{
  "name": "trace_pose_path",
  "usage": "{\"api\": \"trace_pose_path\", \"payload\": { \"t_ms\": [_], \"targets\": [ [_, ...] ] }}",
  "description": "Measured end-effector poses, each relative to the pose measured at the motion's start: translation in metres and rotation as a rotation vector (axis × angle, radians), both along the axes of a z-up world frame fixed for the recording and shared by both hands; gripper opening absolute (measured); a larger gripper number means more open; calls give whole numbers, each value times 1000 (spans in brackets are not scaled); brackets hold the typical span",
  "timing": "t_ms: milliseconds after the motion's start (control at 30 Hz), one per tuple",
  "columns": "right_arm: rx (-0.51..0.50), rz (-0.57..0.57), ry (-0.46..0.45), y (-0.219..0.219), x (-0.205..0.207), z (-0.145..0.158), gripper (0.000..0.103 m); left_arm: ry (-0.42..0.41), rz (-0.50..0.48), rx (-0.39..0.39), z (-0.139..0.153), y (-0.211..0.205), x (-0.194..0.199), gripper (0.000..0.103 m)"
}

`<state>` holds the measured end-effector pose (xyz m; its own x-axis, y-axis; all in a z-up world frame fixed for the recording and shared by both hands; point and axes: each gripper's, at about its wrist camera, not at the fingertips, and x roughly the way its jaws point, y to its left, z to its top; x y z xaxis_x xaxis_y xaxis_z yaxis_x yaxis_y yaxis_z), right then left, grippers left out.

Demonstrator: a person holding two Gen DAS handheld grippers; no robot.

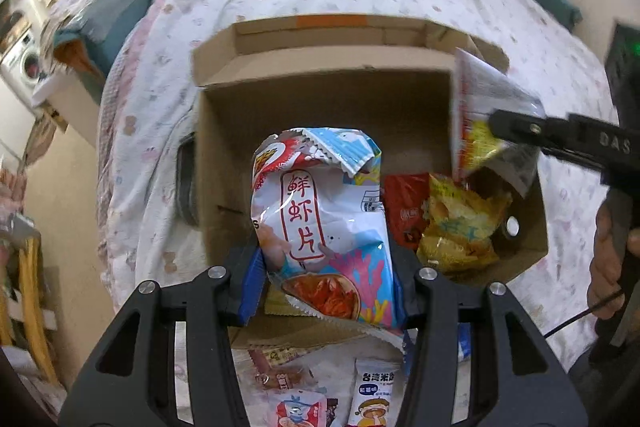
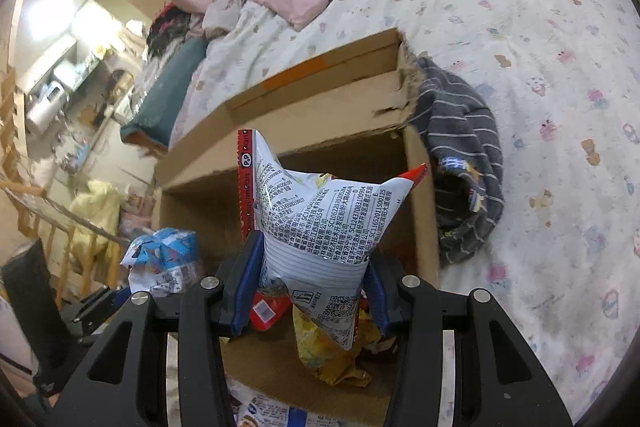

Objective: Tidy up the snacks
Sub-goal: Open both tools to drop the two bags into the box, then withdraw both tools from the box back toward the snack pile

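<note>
Both grippers hold bags over the cardboard box (image 1: pixel 224 163) — left gripper (image 1: pixel 326 283) the shrimp chips (image 1: pixel 320 211), right gripper (image 2: pixel 312 291) a white snack bag (image 2: pixel 316 227); yellow packets (image 1: pixel 460 227) lie at 3 o'clock — striped cloth (image 2: pixel 460 147) beside the box.

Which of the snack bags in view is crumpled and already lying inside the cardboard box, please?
The yellow bag, crumpled on the floor of the cardboard box beside a red packet. The blue-and-white prawn-cracker bag and the white printed bag are each clamped in a gripper.
</note>
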<state>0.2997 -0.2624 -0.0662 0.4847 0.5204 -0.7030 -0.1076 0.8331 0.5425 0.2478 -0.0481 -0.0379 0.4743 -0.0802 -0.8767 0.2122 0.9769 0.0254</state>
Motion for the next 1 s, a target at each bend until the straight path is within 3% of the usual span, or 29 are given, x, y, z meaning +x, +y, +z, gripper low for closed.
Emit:
{"api": "trace_pose_path", "payload": {
  "t_ms": [200,267,300,400,833,1000],
  "targets": [
    [-53,59,23,19,9,-11,52,65,-32,64,-22,-11,2,48],
    [-72,47,23,19,10,-11,63,83,-38,52,-24,-10,1,55],
    [-78,35,16,18,8,-9,73,94,-44,35,-24,-10,1,62],
    [-61,9,-16,11,2,0,82,107,-49,-18,-23,-7,0,75],
    [-7,-6,-76,4,-7,17,82,67,25,-94,-9,11,2,75],
    [3,-23,-83,2,-8,21,82,112,-5,5,-31,-8,8,75]
  ]
}}
